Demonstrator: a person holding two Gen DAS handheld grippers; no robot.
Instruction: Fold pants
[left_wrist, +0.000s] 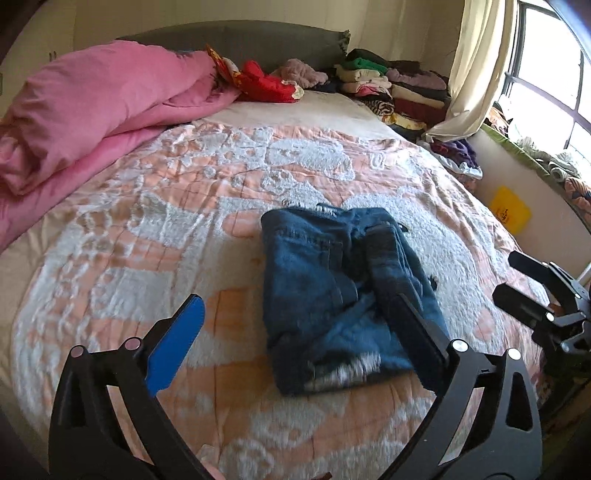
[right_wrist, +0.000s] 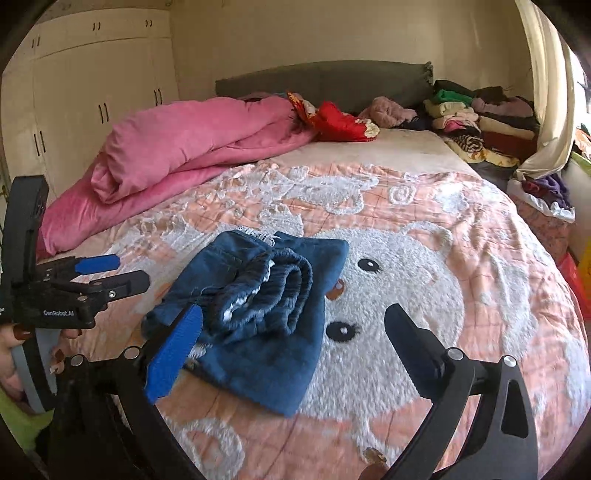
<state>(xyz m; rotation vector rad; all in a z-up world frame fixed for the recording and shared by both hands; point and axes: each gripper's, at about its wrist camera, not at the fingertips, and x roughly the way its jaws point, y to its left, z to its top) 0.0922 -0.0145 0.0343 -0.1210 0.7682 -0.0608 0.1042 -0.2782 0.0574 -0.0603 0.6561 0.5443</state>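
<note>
From the left gripper's camera: a bed covered by a peach-and-white bedspread (left_wrist: 147, 229) with a fluffy cartoon pattern. Near the middle lies a pair of dark blue jeans (left_wrist: 332, 288), already folded into a compact, roughly rectangular bundle, frayed white hem showing at its near edge. The left gripper (left_wrist: 295, 332) hangs above the near part of the bundle, fingers spread wide, one blue pad to the left of the denim, nothing pinched. At the right edge the right gripper (left_wrist: 517, 280) is also spread and clear of the cloth. A rolled pink duvet (left_wrist: 92, 118) lies far left; stacked clothes (left_wrist: 388, 85) sit at the headboard.

From the right gripper's camera: the jeans (right_wrist: 266, 325) lie on the bedspread (right_wrist: 461, 295) over the cartoon cat's face, the elastic waistband bunched up on top rather than flat. The right gripper (right_wrist: 295, 332) is spread, empty, above the bundle's near right side. The left gripper (right_wrist: 110, 273), held in a hand (right_wrist: 14, 343), sits just left of the jeans, open.

The fold looks essentially done. To finish well, I would press the raised waistband flat and square the edges.
</note>
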